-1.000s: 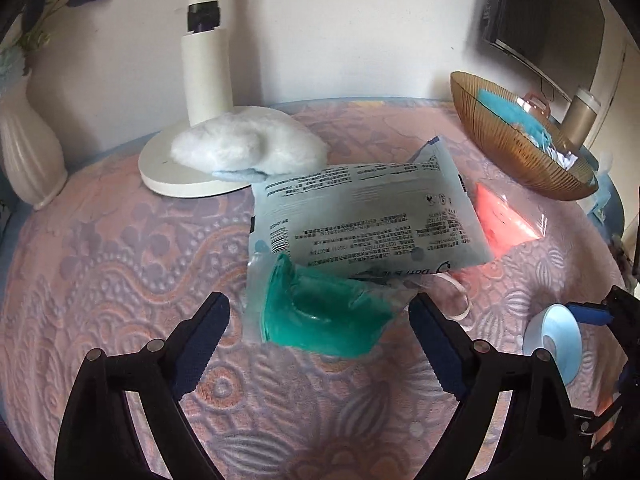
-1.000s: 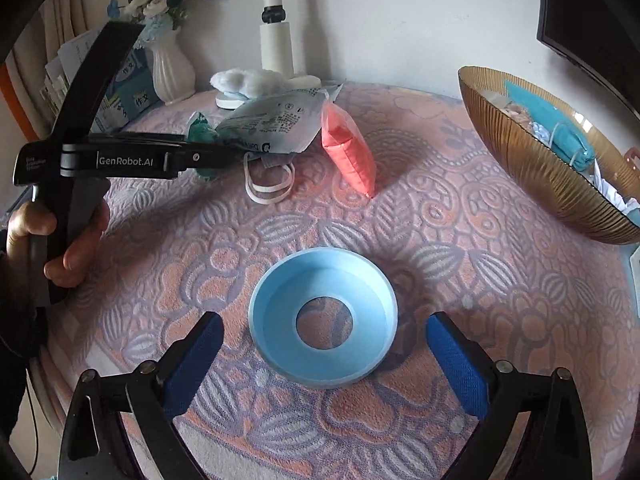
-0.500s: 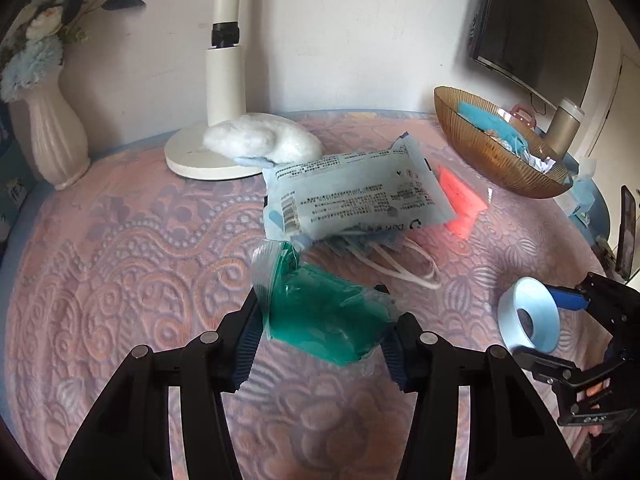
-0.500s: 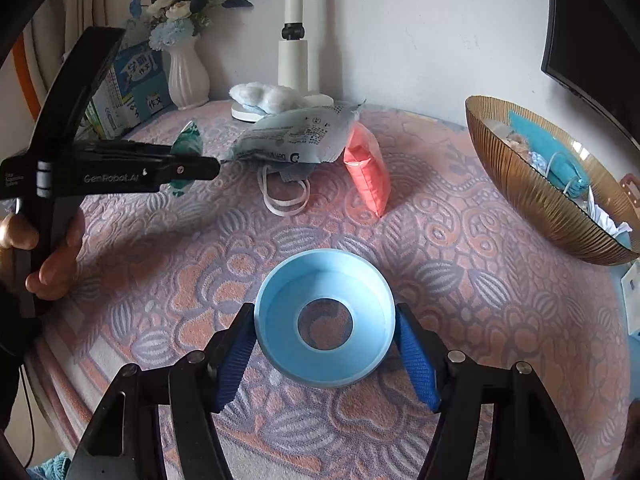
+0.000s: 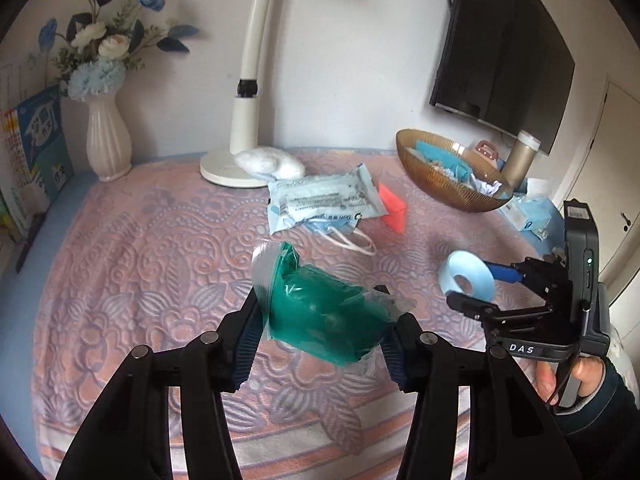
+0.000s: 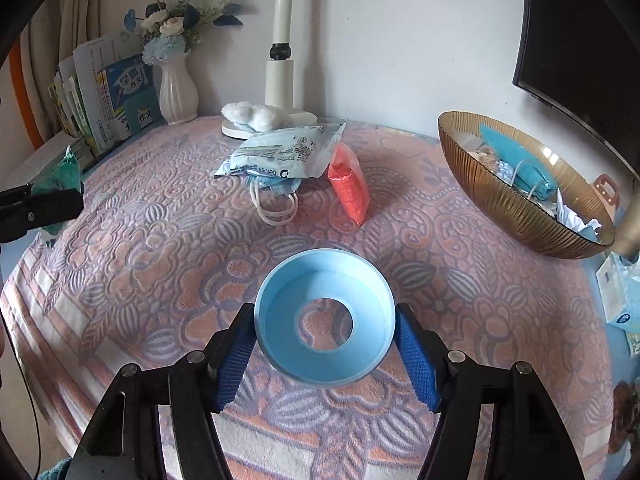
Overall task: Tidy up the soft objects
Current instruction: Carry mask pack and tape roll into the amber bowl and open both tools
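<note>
- The clear plastic bag stuffed with soft green material (image 5: pixel 324 320) hung clear of the tablecloth, pinched from both sides by the left gripper (image 5: pixel 320 340); the pads pressed into its bulging body, and its crinkled, sealed end stuck up past the left finger.
- The bag looked squashy and slack: the film wrinkled around the filling, so it would likely sag or slip if the hold loosened.
- The light blue shallow round ring with a central hole (image 6: pixel 325 316) sat between the blue ribbed pads of the right gripper (image 6: pixel 325 350), both pads touching its rim; it appeared raised just off the cloth, tilted towards the camera.
- Both grippers were partly closed, each to the width of what it held.
- Still lying on the pink and lilac embossed tablecloth (image 6: pixel 160 240) were a pale blue printed packet of face masks (image 6: pixel 288 152), a loose blue mask with white ear loops (image 6: pixel 276 200) poking from under it, and a small orange-red bag (image 6: pixel 348 188) just beside the packet.
- A white cotton wad (image 6: pixel 256 114) rested on the base of the white desk lamp (image 6: pixel 280 80).
- The ribbed amber glass bowl (image 6: pixel 500 196) at the right already held teal and white soft items, so I judged the sorting partly done, with two pieces in hand and about four left.
</note>
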`<move>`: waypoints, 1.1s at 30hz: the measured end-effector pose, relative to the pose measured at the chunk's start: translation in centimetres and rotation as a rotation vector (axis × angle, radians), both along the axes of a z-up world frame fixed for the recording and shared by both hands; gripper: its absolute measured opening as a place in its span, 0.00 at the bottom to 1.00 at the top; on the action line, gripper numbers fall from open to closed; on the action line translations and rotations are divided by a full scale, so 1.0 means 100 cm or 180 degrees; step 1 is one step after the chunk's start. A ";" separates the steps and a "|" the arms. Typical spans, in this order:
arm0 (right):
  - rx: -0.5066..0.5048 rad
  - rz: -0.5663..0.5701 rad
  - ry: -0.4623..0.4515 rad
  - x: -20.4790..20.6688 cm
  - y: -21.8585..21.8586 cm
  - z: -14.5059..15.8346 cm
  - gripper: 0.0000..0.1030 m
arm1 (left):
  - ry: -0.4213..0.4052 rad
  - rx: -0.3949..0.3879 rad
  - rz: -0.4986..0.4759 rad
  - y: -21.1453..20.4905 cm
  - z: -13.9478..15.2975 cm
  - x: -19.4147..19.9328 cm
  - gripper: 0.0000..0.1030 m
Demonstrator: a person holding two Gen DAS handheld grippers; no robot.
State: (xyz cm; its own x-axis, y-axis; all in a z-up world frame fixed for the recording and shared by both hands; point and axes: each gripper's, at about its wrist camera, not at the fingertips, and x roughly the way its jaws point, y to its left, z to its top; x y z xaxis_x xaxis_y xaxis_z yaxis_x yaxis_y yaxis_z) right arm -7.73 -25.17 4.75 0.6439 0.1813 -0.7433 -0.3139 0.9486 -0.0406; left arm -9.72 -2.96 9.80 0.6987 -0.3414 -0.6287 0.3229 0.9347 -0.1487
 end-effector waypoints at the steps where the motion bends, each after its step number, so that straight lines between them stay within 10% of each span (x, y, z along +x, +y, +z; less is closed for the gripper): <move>1: 0.0004 0.0000 -0.0008 -0.004 0.001 0.002 0.65 | -0.0069 -0.0063 -0.0033 -0.001 0.008 -0.006 0.49; 8: 0.0453 -0.0064 0.0035 -0.024 -0.022 0.036 0.65 | -0.0505 -0.0030 -0.0165 -0.025 0.073 -0.020 0.49; 17: 0.0438 -0.0745 -0.0659 -0.006 -0.098 0.151 0.65 | -0.1079 -0.0115 -0.0426 -0.103 0.158 0.028 0.49; 24: 0.0678 -0.1506 -0.0810 0.035 -0.174 0.182 0.65 | -0.0697 0.0037 -0.0634 -0.200 0.133 0.121 0.49; 33: 0.0627 -0.1846 -0.0547 0.106 -0.230 0.149 0.65 | -0.0156 0.0040 -0.0731 -0.274 0.068 0.202 0.49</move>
